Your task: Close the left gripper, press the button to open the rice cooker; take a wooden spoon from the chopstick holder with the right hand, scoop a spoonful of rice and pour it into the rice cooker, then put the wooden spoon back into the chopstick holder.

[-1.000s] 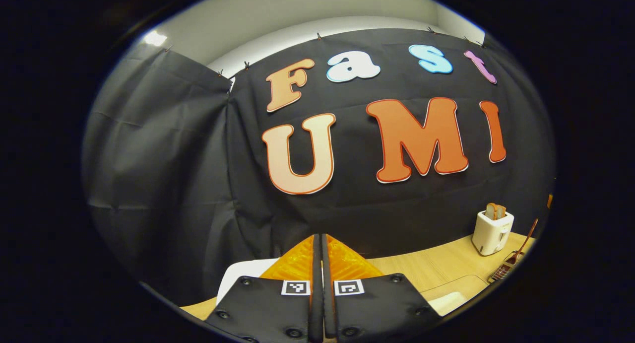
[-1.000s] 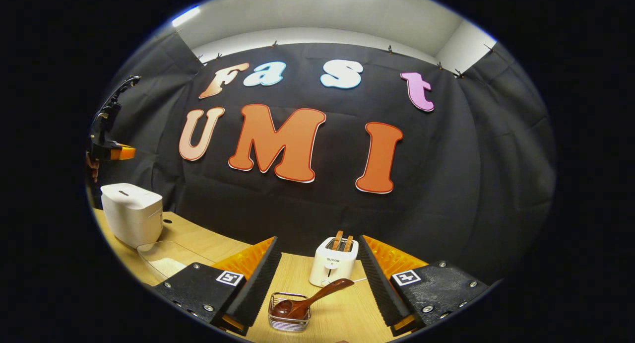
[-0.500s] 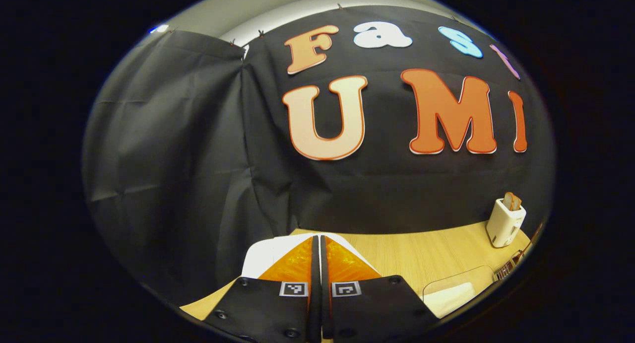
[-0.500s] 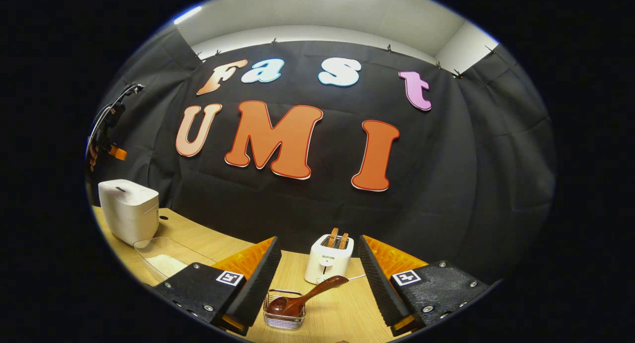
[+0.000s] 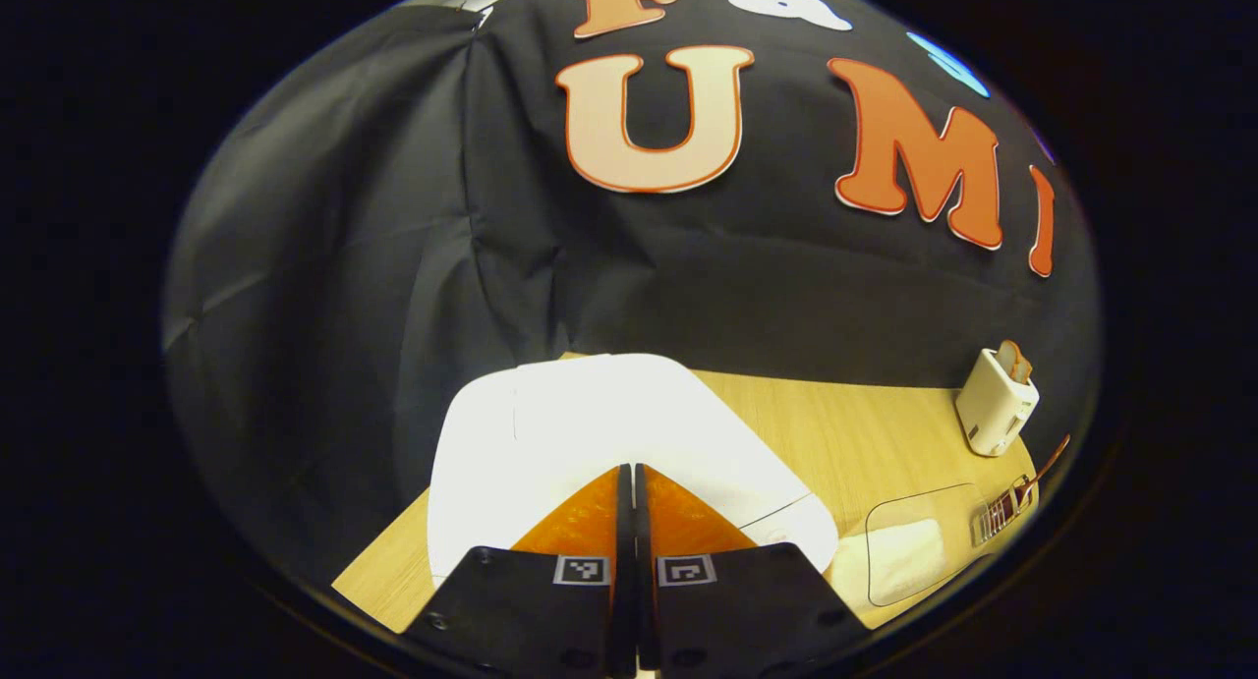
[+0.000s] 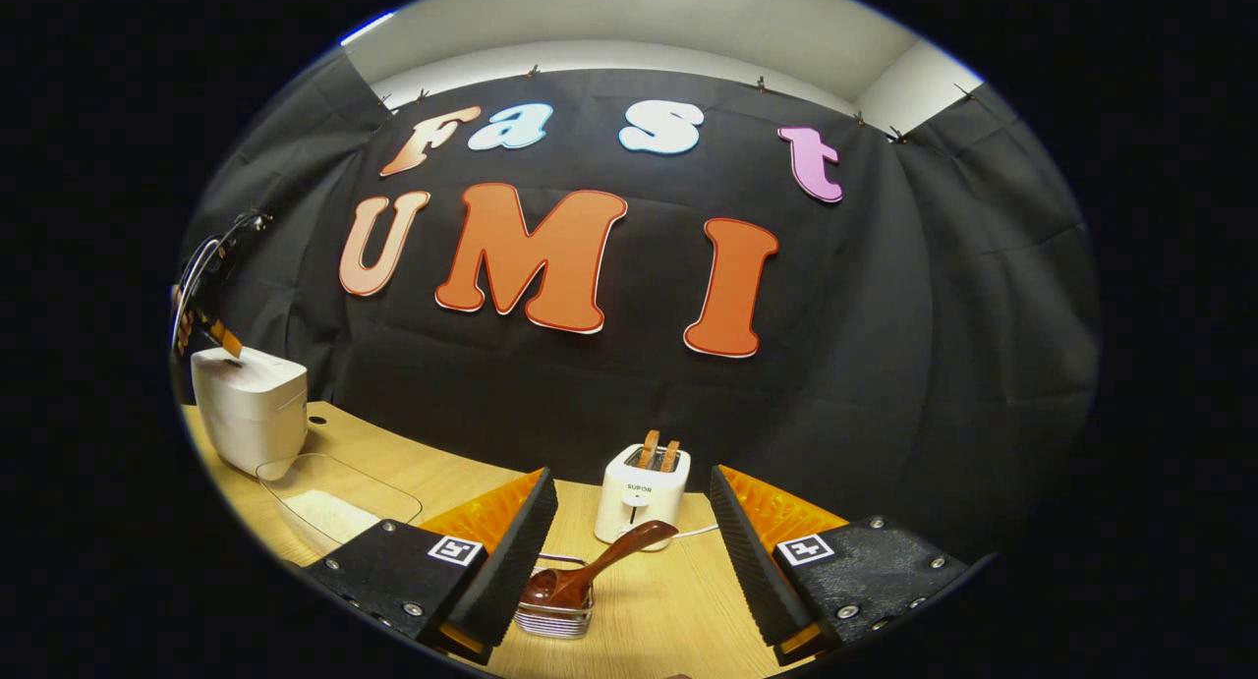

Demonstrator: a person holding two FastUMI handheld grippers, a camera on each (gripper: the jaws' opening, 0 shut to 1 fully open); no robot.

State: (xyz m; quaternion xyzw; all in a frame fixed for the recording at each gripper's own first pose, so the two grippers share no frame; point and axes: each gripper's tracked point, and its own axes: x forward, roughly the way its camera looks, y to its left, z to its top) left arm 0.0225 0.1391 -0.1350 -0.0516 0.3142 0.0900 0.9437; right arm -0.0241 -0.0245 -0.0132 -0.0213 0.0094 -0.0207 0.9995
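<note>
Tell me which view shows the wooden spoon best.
The right gripper view: the wooden spoon lies close ahead between the open fingers, bowl down in the chopstick holder, handle slanting up toward the toaster. The left gripper view catches just a thin sliver of it at the far right edge.

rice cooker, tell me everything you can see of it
The rice cooker is a white, boxy appliance with rounded corners and a smooth, plastic-looking shell. Its lid is down, with a thin seam between lid and body. It stands upright on the wooden table at the far left, close to the black cloth wall, with a clear container of rice just in front of it. The left hand-held gripper, fingers closed together, points down at its lid; whether it touches cannot be told.
</note>
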